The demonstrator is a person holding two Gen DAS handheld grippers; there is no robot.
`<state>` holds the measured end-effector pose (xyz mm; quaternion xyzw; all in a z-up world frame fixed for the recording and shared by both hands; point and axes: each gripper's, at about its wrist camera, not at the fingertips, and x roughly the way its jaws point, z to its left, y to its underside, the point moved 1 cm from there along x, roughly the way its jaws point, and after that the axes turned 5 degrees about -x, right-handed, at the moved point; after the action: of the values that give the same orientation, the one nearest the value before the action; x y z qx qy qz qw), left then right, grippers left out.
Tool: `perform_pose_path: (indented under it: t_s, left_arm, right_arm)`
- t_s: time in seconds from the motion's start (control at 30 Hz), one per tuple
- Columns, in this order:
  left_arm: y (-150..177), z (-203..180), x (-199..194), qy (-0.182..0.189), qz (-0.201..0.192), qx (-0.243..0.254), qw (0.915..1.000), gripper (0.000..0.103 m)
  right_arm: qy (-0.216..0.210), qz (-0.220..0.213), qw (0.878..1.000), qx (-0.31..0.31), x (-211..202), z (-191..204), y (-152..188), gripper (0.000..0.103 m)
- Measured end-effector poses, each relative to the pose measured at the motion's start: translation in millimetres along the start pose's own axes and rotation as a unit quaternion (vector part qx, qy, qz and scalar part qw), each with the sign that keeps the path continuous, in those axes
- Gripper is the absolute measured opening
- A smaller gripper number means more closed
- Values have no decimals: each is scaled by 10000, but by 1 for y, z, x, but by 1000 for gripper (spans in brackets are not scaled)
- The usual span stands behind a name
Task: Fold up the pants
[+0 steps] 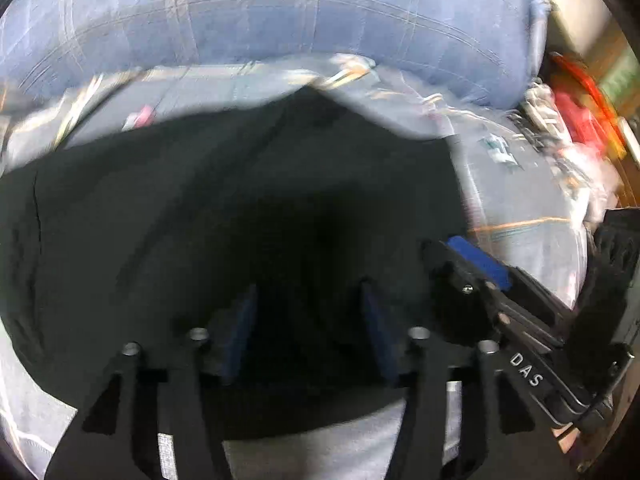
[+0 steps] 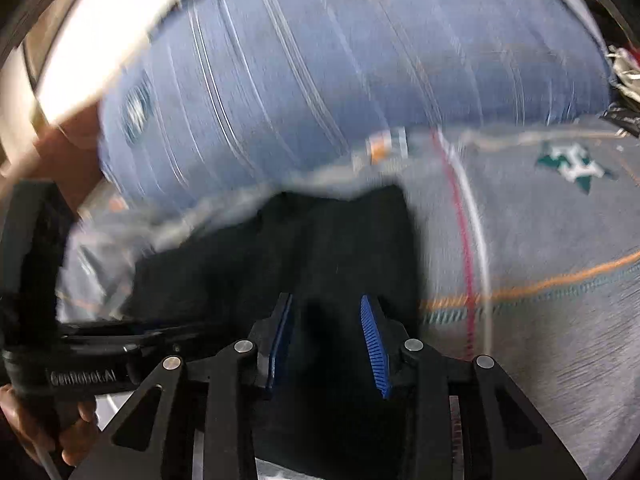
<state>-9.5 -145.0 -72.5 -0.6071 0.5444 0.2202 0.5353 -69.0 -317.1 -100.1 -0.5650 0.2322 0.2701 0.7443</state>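
Observation:
The black pants (image 1: 200,220) lie spread on a bed, and their dark cloth fills the middle of the left wrist view. My left gripper (image 1: 310,320) hangs just over them, open, its blue pads (image 1: 244,320) wide apart with only cloth below. At the pants' right edge sits my right gripper (image 1: 472,280), seen from the side. In the right wrist view the pants (image 2: 280,248) form a narrower dark block. There my right gripper (image 2: 326,344) is over its near end, jaws apart, with black cloth in the gap. I cannot see the pads pressing it. The picture is blurred.
A grey bedsheet (image 2: 540,240) with orange and red lines lies under the pants. A bulky blue plaid duvet (image 1: 320,12) rises behind them. Red and white clutter (image 1: 576,112) sits at the far right. A hand (image 2: 24,412) grips the left gripper's handle (image 2: 88,372).

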Motion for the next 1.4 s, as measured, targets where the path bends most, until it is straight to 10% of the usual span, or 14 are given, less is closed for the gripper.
perform_pose_path:
  t_s: [0.27,0.37,0.53,0.73,0.97,1.4]
  left_arm:
    - [9,24,-44,-160,-580,154,9981,56]
    - [19,52,-70,-736,-1123,217,9907,56]
    - [36,114,-90,-1356,-1316,-168,9818,61]
    - [54,165,-67,-1316,-708,-777,9857,74]
    - [64,173,-54,-1178,-1018,-517,9864,103]
    - [65,171,-55,-1030,-1366,-243,9850,103]
  right_arm:
    - [213,-491,9986,-11,-13,12,-10,38]
    - [-24,-719,9972,-185,-16,28,-19,38]
    - [130,144,9995,-238,38,54,-14,39]
    - [483,-277,9983,-175,40,70,-10,40]
    - [197,-517,9985,6,35,56,-2,42]
    - [466,-581,9970,-213,36,62,1,42]
